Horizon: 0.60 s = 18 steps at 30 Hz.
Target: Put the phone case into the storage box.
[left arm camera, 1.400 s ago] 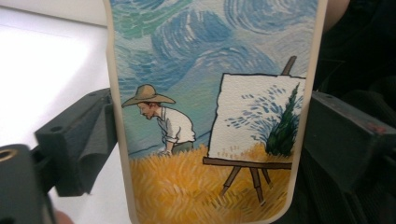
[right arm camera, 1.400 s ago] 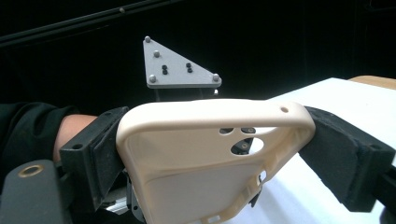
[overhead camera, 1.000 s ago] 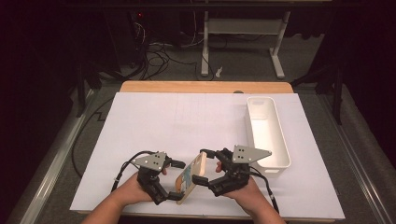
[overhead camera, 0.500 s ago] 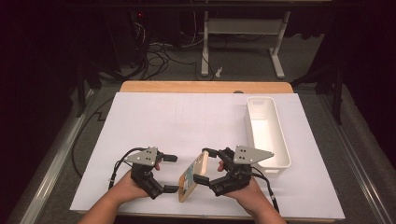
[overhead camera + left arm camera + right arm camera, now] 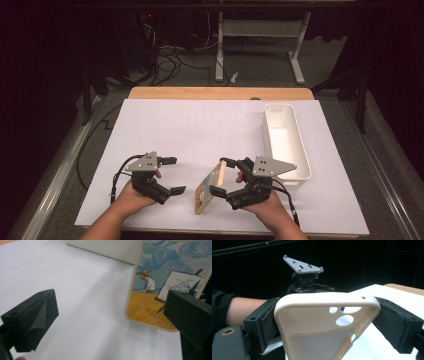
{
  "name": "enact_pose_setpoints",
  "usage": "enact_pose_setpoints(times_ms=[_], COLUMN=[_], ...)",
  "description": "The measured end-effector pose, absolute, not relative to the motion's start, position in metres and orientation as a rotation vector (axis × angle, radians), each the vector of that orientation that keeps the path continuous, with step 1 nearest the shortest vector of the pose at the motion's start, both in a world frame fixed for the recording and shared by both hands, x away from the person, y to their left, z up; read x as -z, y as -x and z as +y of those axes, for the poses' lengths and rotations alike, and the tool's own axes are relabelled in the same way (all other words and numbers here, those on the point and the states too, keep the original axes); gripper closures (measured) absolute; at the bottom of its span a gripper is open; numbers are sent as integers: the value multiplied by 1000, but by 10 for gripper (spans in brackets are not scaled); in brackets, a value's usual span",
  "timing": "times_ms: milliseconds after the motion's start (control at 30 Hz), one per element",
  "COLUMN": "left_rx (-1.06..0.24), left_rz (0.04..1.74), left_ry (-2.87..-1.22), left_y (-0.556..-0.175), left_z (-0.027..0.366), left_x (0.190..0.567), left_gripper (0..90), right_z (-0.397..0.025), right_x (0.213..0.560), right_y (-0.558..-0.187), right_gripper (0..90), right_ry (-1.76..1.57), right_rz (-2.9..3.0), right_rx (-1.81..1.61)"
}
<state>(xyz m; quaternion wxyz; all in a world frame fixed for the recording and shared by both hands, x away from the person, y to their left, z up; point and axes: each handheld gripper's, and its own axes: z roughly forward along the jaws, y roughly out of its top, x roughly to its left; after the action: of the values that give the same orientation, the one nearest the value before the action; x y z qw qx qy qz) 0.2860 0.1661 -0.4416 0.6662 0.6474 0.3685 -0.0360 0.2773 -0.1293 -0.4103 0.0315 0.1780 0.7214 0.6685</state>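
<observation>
A phone case (image 5: 207, 188) stands on its lower end on the white sheet, tilted. My right gripper (image 5: 218, 176) is shut on its upper part. In the right gripper view the cream inner side of the case (image 5: 322, 325) with its camera cut-out sits between the two black pads (image 5: 265, 322). My left gripper (image 5: 176, 175) stands open a short way to the left of the case, holding nothing. The left gripper view (image 5: 112, 320) shows the printed back of the case (image 5: 162, 290), a painter in a wheat field, beyond the wide-apart jaws.
A long white bin (image 5: 300, 165) lies at the right, just behind my right hand. The white sheet (image 5: 200, 125) covers a wooden table (image 5: 220, 93). Floor cables and a desk frame lie beyond the far edge.
My left gripper has drawn away from the case to the left and now stands open. The right gripper keeps hold of the case in about the same place.
</observation>
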Motion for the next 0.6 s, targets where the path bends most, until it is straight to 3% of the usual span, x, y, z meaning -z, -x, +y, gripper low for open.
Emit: enact_pose_setpoints(times_ms=[600], left_rx=[-148], left_rz=[971], left_ry=[-1381], left_y=[-287], left_z=[193], left_x=[452], left_gripper=[13], right_z=[-134], right_x=[409], right_y=[-276], right_gripper=[123], right_ry=[-567], right_rz=[2194], right_rx=[-2017])
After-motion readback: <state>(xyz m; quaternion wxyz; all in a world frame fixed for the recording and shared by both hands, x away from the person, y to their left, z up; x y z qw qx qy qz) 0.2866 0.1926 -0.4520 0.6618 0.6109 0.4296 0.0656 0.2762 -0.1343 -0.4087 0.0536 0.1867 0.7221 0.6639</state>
